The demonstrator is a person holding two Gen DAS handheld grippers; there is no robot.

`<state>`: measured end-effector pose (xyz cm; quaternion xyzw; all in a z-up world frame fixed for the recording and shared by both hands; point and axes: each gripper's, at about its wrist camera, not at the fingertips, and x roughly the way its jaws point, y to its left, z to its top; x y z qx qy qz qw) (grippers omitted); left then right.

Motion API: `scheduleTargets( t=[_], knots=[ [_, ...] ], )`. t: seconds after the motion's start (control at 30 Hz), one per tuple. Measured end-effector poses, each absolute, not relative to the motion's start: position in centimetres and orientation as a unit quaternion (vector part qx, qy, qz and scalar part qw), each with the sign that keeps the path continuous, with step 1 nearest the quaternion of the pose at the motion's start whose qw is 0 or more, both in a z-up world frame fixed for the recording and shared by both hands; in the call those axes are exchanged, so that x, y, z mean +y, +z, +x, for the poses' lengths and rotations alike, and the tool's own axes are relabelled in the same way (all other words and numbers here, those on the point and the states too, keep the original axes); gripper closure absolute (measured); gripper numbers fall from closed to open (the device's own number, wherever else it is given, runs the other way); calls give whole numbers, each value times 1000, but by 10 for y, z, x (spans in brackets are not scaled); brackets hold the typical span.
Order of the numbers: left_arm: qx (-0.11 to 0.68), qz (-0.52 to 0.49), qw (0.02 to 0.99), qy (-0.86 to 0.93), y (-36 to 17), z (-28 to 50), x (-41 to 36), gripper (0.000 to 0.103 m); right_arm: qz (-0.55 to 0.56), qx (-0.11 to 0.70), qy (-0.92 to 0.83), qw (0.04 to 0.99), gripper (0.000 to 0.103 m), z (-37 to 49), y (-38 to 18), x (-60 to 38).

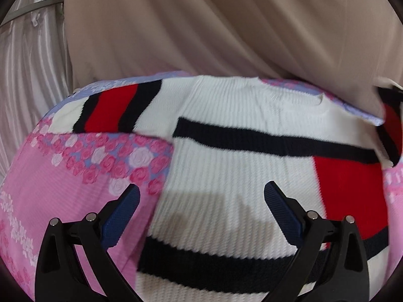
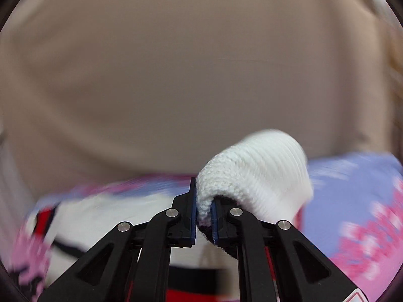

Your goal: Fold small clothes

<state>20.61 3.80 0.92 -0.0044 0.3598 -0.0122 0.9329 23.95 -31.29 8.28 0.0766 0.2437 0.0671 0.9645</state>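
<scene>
A small white knit sweater [image 1: 226, 166] with black and red stripes lies spread on a pink and lilac rose-print sheet [image 1: 63, 188]. One sleeve [image 1: 110, 108] stretches out at the upper left. My left gripper [image 1: 201, 191] hovers over the sweater's lower part, its blue pads wide apart with nothing between them. In the right wrist view my right gripper [image 2: 204, 201] is shut on a white ribbed edge of the sweater [image 2: 257, 171], which arches up and over to the right of the fingers. The rest of the sweater [image 2: 100, 216] shows blurred below.
A beige curtain [image 1: 201, 25] hangs close behind the bed and fills the upper half of both views. A pale pleated fabric [image 1: 27, 95] hangs at the left in the left wrist view. The floral sheet [image 2: 352, 201] continues to the right.
</scene>
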Motion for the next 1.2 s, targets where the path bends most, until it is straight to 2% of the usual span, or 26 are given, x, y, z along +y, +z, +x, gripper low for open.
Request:
scheduleTargets(
  t=[0.07,0.13,0.23,0.3,0.33,0.37,0.5,0.6,0.67,0.7,0.77,0.8,0.83,0.87,0.9,1.0,1.03,1.13,1.2],
  knots=[
    [360,-16,932,-26,15,213,31,6,36,281,133,950,92,257,57,-239],
    [362,-21,931,-48,17,224,24,6,-14,311,144,939,85,263,28,-191],
    [377,-28,924,-60,13,240,23,6,-30,323,136,936,84,254,13,-185],
    [387,-42,919,-69,9,253,27,6,-9,305,109,946,69,236,24,-216],
    [389,-46,918,-70,7,261,29,6,13,293,89,952,50,224,33,-239],
    [391,-49,916,-69,5,269,30,6,29,285,69,956,42,215,39,-259],
    [413,-69,907,-50,-10,308,34,6,68,293,-20,953,40,190,38,-326],
    [434,-95,895,-36,-26,332,39,7,107,330,-52,937,38,195,21,-360],
    [447,-115,886,-33,-34,343,40,11,116,358,-57,925,38,213,3,-364],
    [451,-123,884,-32,-36,346,40,17,110,368,-58,921,38,221,-6,-359],
    [447,-117,886,-26,-35,349,35,35,85,394,-62,913,41,239,-18,-351],
    [445,-108,889,-30,-33,352,32,61,77,402,-59,911,49,242,-24,-345],
    [446,-102,889,-33,-30,355,31,84,73,408,-48,909,86,248,-22,-339],
    [443,-96,891,-28,-25,357,31,87,84,394,-42,914,90,246,-15,-339],
    [434,-99,895,-28,-18,357,33,97,104,364,-29,925,90,238,-2,-340],
    [387,-116,914,-46,10,347,44,98,149,278,1,949,92,209,32,-352],
    [378,-116,918,-45,15,343,46,98,143,279,-18,950,92,209,26,-358],
    [384,-83,919,-35,-2,345,38,98,126,373,-73,916,93,234,-24,-379],
    [424,-74,902,-34,-27,354,31,98,149,375,-73,912,93,228,-31,-385]
  ],
)
